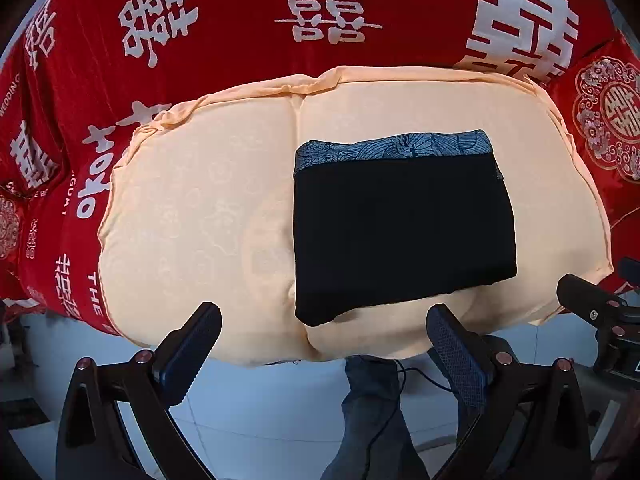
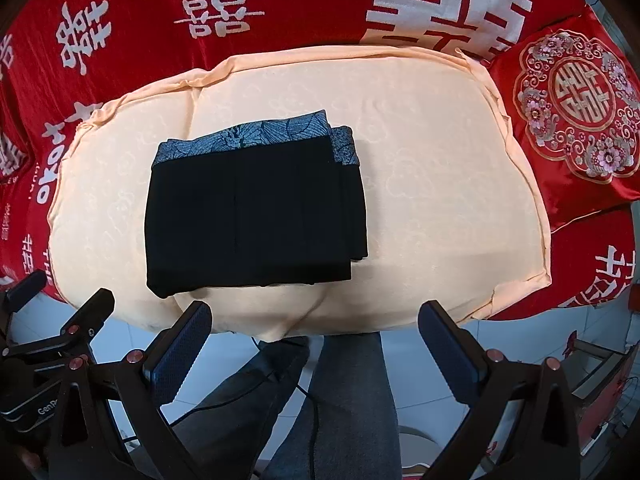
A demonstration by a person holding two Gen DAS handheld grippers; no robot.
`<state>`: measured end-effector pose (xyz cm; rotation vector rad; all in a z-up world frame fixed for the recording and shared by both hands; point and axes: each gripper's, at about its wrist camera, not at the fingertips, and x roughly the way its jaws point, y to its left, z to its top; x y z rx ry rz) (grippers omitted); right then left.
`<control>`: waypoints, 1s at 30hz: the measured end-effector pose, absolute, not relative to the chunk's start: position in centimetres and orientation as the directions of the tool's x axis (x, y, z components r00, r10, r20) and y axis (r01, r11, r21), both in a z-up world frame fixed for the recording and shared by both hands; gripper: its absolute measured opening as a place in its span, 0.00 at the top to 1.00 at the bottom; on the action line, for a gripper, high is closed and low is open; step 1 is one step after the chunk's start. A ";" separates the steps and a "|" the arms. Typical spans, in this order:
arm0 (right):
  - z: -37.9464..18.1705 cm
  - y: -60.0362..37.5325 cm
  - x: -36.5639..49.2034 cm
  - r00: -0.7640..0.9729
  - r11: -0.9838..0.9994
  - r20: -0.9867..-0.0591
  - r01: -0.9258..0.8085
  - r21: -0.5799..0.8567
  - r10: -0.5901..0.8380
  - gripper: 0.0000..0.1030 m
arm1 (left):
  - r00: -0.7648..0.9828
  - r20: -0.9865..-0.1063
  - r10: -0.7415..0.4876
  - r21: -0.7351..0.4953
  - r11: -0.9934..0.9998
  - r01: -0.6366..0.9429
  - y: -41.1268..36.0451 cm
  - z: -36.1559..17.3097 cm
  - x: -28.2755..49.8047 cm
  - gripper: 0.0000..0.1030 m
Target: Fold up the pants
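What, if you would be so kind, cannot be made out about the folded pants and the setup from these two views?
- Folded black pants: in both views the top layer hides the layers beneath, and the black cloth shows no seams, so the number of folds stays unclear.
- Peach cushion: the pants cover part of its surface.
- Red embroidered pillow: cut off by the left wrist view's right edge.
- Person's legs: the bottom edge cuts off the feet.

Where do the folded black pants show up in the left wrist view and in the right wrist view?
Left wrist: pants right of centre on the peach cushion.
Right wrist: pants left of centre on the same cushion.
Shared landmark: the patterned blue waistband along the pants' far edge.
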<state>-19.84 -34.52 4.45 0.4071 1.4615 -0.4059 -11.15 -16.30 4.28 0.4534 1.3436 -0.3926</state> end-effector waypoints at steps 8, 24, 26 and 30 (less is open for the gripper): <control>4.5 -34.5 -20.0 0.072 0.869 -0.997 0.494 0.020 -0.018 0.00 | 0.206 -0.978 -0.017 0.098 0.841 0.532 -16.7 4.5 -11.7 0.00; 4.6 -34.7 -20.4 0.078 0.868 -0.997 0.496 0.026 -0.015 0.00 | 0.213 -0.976 -0.035 0.090 0.829 0.551 -17.2 4.8 -12.4 0.00; 4.6 -34.7 -20.4 0.078 0.867 -0.997 0.497 0.026 -0.016 0.00 | 0.213 -0.976 -0.038 0.088 0.829 0.552 -17.2 4.9 -12.4 0.00; 4.6 -34.6 -20.4 0.079 0.867 -0.997 0.498 0.025 -0.016 0.00 | 0.193 -0.980 -0.047 0.068 0.834 0.548 -16.9 4.7 -12.3 0.00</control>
